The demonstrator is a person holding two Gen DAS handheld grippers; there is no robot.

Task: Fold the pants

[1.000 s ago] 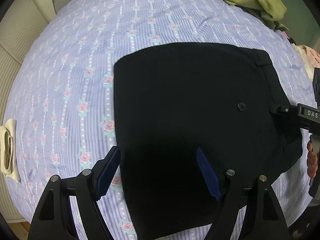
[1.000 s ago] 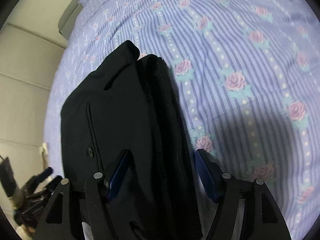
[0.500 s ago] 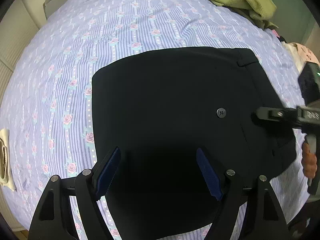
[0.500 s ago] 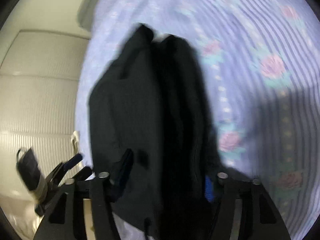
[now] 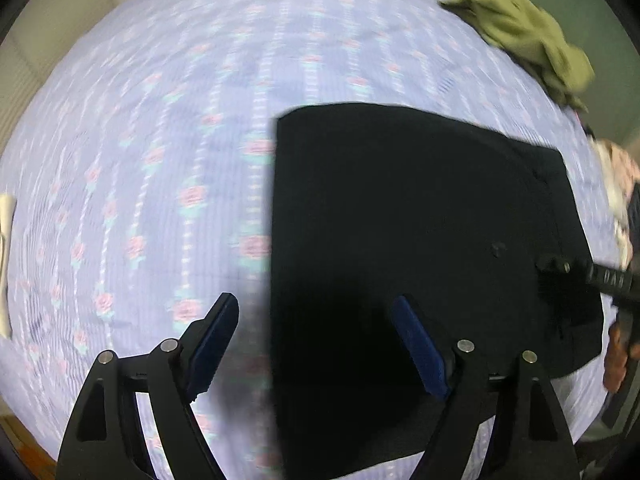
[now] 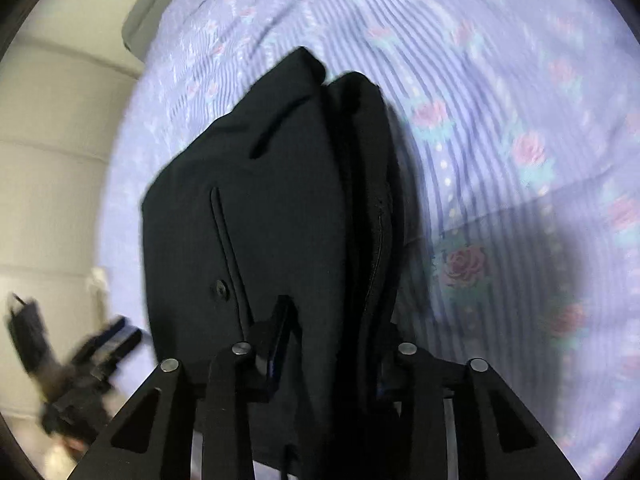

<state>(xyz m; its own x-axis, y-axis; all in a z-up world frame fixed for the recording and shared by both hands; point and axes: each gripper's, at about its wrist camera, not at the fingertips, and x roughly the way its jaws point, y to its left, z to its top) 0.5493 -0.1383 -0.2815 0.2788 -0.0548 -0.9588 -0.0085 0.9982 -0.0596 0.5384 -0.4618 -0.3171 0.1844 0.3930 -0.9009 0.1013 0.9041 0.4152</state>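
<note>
Left wrist view showed a bed covered by a lilac striped sheet [image 5: 168, 128] printed with pink roses, which filled most of the frame. On it lay the black pants [image 5: 420, 248], folded into a broad flat slab right of centre, with their straight left edge running from far to near and a small button [image 5: 498, 249] showing near the right side. An olive green garment [image 5: 520, 36] sat bunched at the far right edge of the bed, well apart from the pants. The left gripper [image 5: 316, 340] hovered with its jaws wide and opening a little further; its left blue pad was over the bare sheet, its right pad over the black cloth, and neither pressed on anything. At the right edge the right gripper [image 5: 560, 270] reached in onto the pants, with a hand [image 5: 618, 356] partly visible below it. From the right wrist view, the pants [image 6: 272, 216] rose in stacked dark layers, with a pocket slit and button to the left. The right gripper [image 6: 332, 344] was closing its jaws, now narrow, with the thick near edge of the folded layers between the pads and pressed by them. The left gripper [image 6: 96, 344] appeared blurred at the near left.
</note>
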